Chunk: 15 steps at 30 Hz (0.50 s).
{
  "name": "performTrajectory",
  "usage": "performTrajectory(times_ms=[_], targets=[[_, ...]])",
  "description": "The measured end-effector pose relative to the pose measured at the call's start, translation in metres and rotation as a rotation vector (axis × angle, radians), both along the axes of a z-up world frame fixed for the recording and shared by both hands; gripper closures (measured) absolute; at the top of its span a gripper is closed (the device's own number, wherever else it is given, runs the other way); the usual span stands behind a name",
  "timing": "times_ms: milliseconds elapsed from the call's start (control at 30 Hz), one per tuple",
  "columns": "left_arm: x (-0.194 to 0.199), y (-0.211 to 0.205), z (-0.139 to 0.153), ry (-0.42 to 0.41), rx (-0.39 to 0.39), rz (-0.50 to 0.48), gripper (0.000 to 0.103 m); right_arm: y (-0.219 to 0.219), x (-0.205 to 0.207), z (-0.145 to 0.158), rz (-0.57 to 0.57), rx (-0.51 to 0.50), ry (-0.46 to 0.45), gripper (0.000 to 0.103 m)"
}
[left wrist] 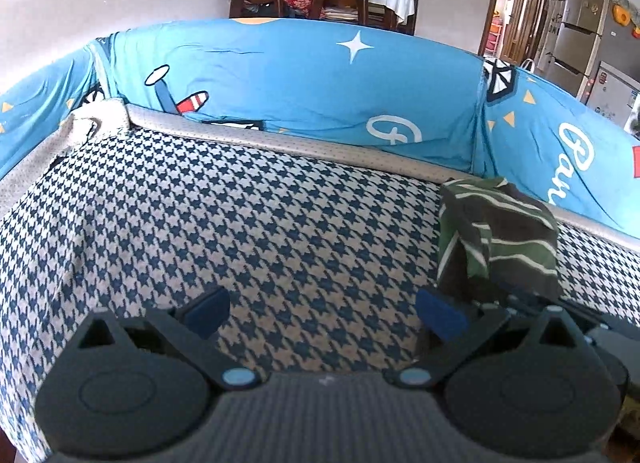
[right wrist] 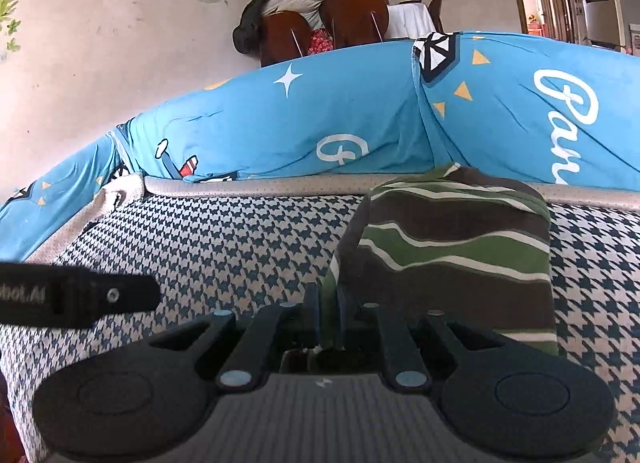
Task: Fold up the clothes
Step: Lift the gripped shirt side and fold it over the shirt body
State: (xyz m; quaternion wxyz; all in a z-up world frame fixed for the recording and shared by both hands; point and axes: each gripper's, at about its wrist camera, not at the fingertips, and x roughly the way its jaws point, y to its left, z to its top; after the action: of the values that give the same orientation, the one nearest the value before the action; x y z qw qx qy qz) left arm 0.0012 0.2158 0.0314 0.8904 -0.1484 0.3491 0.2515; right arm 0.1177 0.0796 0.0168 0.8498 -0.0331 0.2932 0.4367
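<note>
The right gripper is clamped on the near edge of the folded green-and-brown striped garment, which stretches ahead and rightward on the houndstooth sofa seat, while the left gripper gapes empty beside it.

- The left gripper tilts downward, its two blue-padded fingers spread wide apart with nothing between them.
- The right gripper also tilts downward, its jaws drawn close together and pinching a fold of the striped garment.
</note>
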Motion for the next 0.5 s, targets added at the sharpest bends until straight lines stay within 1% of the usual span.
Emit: performTrajectory(times_ms=[233,333,500], targets=[[0.005,-0.013,-0.003,0.022,0.020,-0.029,0.000,-0.022,-0.020,0.009,0.008,-0.011,-0.011,0.089],[0.006,-0.013,-0.007,0.030,0.008,-0.031,0.000,-0.035,-0.030,0.011,0.003,-0.028,-0.023,0.089],[0.006,-0.017,-0.017,0.048,-0.013,-0.055,0.000,-0.061,-0.049,0.010,-0.027,-0.051,-0.016,0.088]])
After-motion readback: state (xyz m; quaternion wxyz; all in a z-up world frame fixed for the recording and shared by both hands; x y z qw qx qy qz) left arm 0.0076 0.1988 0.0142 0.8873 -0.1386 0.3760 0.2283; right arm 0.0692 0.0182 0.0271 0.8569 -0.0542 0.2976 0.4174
